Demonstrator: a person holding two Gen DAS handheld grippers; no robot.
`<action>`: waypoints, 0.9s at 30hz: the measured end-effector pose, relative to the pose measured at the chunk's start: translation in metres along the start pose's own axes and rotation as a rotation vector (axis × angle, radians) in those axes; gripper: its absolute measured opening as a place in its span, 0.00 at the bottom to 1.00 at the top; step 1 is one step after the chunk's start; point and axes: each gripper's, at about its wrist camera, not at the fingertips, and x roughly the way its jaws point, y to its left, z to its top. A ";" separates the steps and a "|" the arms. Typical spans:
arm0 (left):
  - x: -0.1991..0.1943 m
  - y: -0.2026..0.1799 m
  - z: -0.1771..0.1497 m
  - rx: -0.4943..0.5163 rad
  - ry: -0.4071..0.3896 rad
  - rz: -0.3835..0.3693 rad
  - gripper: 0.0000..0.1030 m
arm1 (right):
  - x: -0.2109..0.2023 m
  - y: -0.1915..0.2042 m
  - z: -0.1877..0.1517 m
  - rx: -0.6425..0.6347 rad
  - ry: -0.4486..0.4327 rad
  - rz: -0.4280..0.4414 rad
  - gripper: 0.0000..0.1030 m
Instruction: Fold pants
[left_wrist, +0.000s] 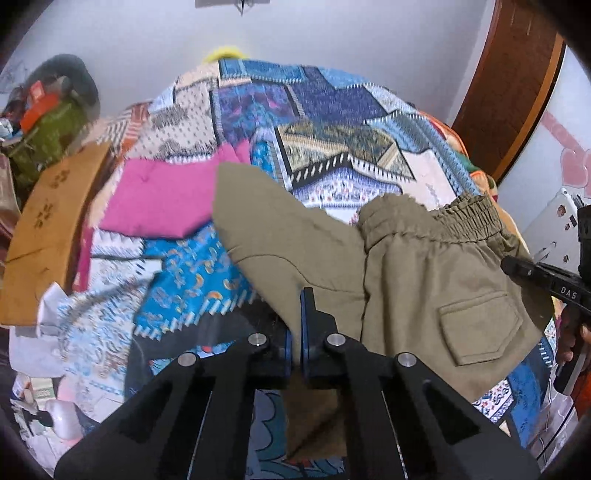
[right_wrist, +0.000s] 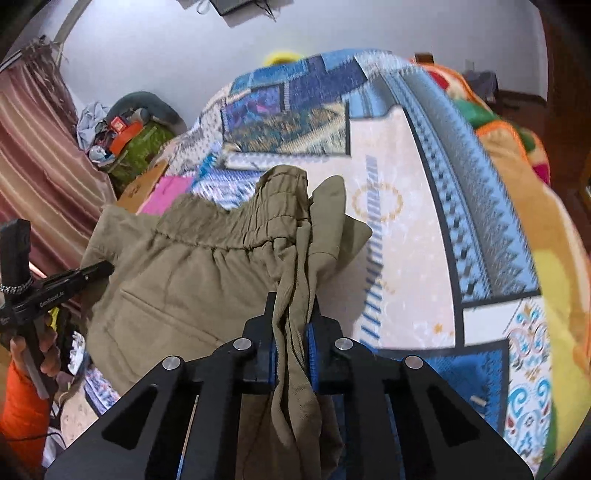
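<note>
While both grippers are pinched nearly closed on khaki cloth, the pants (left_wrist: 424, 266) hang stretched between them above the bed (right_wrist: 406, 221). The left gripper (left_wrist: 295, 325) has its jaws clamped on a thin edge of the fabric, which runs up and to the right from it toward the gathered elastic waistband (left_wrist: 465, 210). The right gripper (right_wrist: 291, 325) squeezes a thicker bunched fold, and from it the garment spreads left toward the other tool. So the waistband runs roughly from hand to hand, and the flap pocket (left_wrist: 476, 328) faces the left camera. One leg panel trails away over the patchwork bedspread toward a pink cloth (left_wrist: 162, 199). My judgement is that the next fold turns on this hand-to-hand line: neither hand is clearly nearer, and both must travel together.
</note>
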 end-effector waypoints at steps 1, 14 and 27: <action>-0.004 0.000 0.003 0.006 -0.010 0.006 0.03 | -0.005 0.005 0.004 -0.015 -0.015 -0.002 0.10; -0.060 0.050 0.068 0.004 -0.193 0.136 0.03 | -0.015 0.094 0.082 -0.196 -0.171 0.012 0.09; -0.020 0.162 0.130 -0.093 -0.210 0.252 0.03 | 0.068 0.168 0.155 -0.287 -0.211 0.044 0.09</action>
